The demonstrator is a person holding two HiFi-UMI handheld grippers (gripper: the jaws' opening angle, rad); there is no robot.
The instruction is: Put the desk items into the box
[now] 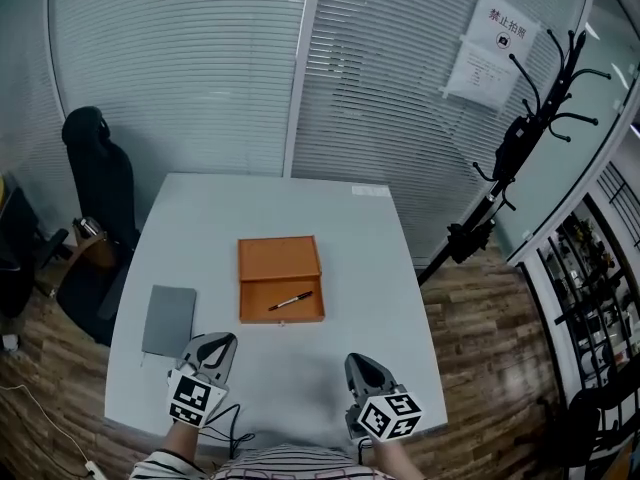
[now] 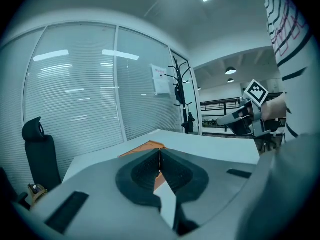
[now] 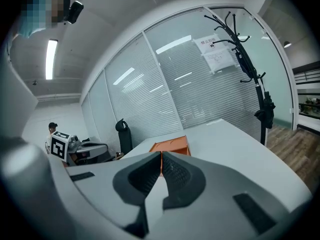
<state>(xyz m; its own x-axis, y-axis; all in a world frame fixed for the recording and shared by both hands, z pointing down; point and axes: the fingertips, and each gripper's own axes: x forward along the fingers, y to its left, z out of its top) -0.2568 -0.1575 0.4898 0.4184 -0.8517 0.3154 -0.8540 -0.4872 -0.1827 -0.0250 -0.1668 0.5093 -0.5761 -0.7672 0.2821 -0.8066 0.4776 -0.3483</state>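
An open orange box (image 1: 280, 278) lies flat in the middle of the white table (image 1: 220, 218), with a dark pen (image 1: 290, 301) inside near its front edge. A grey notebook (image 1: 169, 320) rests on the table to the box's left. My left gripper (image 1: 222, 345) hovers above the table's near edge, just right of the notebook, jaws shut and empty. My right gripper (image 1: 362, 370) hangs at the near edge right of the box, also shut with nothing held. The orange box (image 2: 145, 147) shows beyond the left gripper (image 2: 160, 156), and the box (image 3: 171, 146) beyond the right gripper (image 3: 161, 158).
A black office chair (image 1: 100, 183) stands left of the table. A black coat rack (image 1: 520, 148) stands at the right by the glass wall with blinds. A small label (image 1: 371, 191) sits at the table's far right corner. Wooden floor surrounds the table.
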